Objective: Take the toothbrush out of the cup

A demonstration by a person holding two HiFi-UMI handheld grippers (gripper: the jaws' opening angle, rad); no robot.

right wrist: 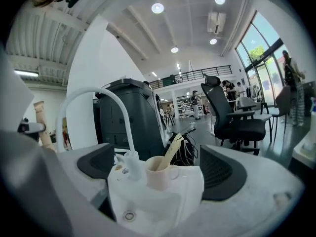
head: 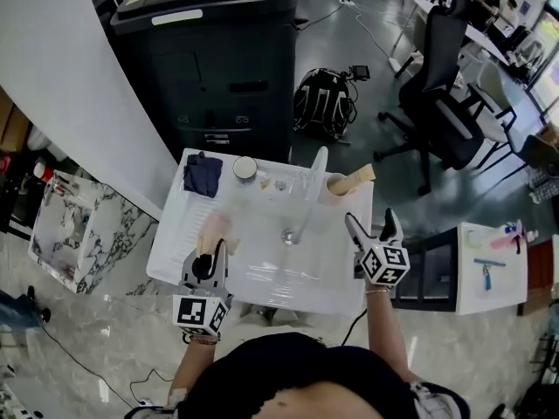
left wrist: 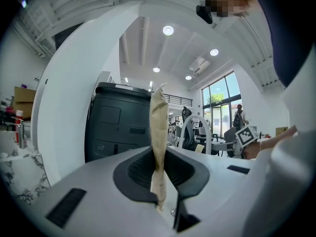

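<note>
Left gripper: its jaws are clamping a tan flat strip and holding it upright at the near left side of the sink.
Right gripper: its jaws are standing wide apart and empty, aiming slightly downward at the cup from the sink's right edge.
Toothbrush: it is leaning in the cup, beside the faucet, at the sink's far right corner.
Forearms: both are reaching forward from the body.

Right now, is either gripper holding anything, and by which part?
The left gripper grips a tan strip near its lower end, jaws closed on it. The right gripper holds nothing, jaws apart.
</note>
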